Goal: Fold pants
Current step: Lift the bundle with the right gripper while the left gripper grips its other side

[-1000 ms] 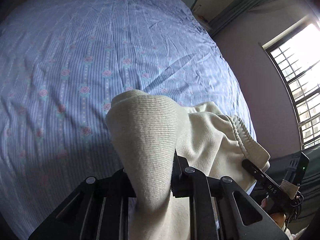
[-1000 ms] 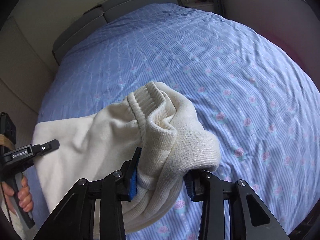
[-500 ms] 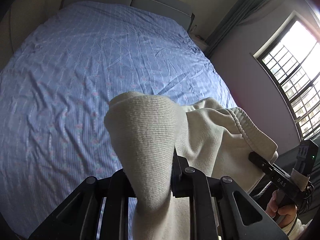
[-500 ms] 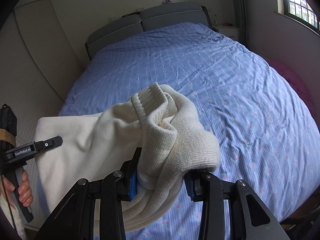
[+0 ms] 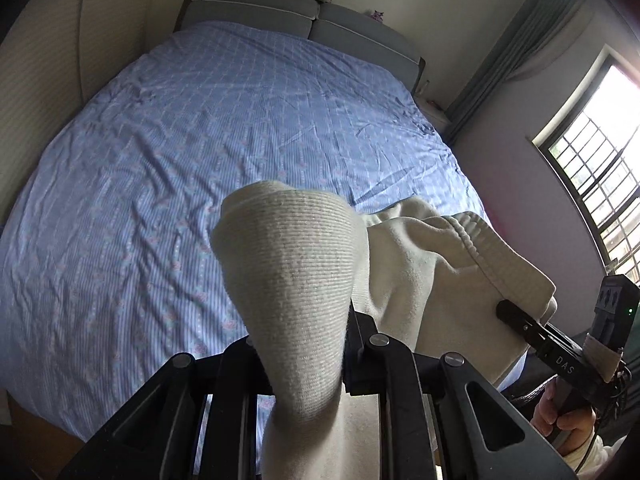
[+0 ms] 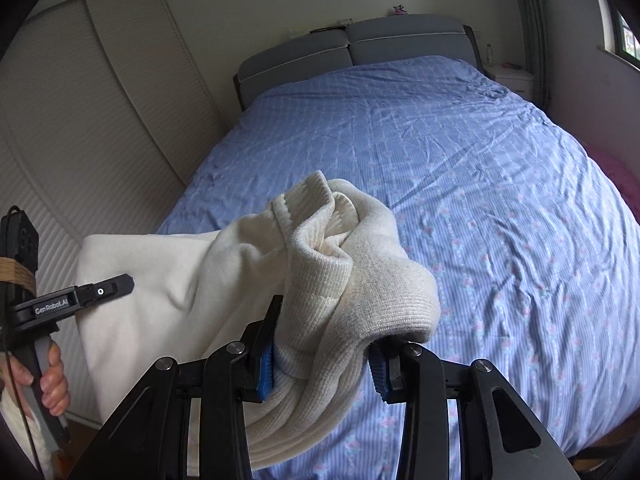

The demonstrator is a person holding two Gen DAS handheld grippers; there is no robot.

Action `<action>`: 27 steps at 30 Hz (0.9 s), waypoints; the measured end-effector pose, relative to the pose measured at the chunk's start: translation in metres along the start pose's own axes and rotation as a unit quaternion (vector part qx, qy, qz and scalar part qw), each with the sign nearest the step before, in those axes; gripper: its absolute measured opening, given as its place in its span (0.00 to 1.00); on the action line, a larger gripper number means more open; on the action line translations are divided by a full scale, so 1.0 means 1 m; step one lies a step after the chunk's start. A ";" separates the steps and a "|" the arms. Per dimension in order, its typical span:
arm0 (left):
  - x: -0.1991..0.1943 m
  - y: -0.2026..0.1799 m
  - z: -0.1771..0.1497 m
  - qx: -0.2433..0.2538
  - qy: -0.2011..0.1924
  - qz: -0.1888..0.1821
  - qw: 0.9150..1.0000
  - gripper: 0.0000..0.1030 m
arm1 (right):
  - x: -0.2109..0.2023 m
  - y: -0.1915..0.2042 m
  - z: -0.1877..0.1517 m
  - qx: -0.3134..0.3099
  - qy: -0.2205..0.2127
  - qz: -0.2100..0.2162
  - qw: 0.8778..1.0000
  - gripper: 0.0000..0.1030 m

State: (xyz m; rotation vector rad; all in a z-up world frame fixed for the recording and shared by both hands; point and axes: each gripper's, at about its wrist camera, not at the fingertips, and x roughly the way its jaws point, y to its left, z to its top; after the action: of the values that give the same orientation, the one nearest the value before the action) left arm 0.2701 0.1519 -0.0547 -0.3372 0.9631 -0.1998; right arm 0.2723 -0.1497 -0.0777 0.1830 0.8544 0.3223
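Cream knitted pants hang in the air between both grippers, above the near end of the bed. My left gripper is shut on a ribbed fold of the pants that bulges up over its fingers. My right gripper is shut on a thick bunch of the pants, with the ribbed waistband twisted on top. From the left wrist, the right gripper shows at the far right, clamped on the fabric edge. From the right wrist, the left gripper shows at the left, against the flat cream cloth.
A wide bed with a blue flowered sheet fills both views, with a grey headboard at the far end. A slatted wardrobe stands on the left and a barred window on the right. A person's hands hold the gripper handles.
Both grippers have risen and pulled back from the bed with the pants still held. The headboard, wardrobe and walls have come into view.
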 end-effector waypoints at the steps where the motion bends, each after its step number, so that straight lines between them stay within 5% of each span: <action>1: -0.004 0.005 -0.002 -0.008 0.001 -0.001 1.000 0.18 | -0.001 0.006 -0.001 -0.008 0.001 0.002 1.000 0.37; 11: -0.041 0.076 0.002 -0.036 -0.040 -0.034 0.998 0.18 | 0.001 0.082 0.005 -0.054 -0.022 0.002 0.998 0.37; 27: -0.075 0.264 0.064 -0.006 0.002 -0.008 1.000 0.18 | 0.098 0.265 -0.006 -0.021 0.000 0.006 1.000 0.37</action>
State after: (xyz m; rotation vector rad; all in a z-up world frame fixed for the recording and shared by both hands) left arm 0.2855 0.4338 -0.0604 -0.3551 0.9653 -0.2087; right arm 0.2736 0.1333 -0.0754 0.1485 0.8467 0.3516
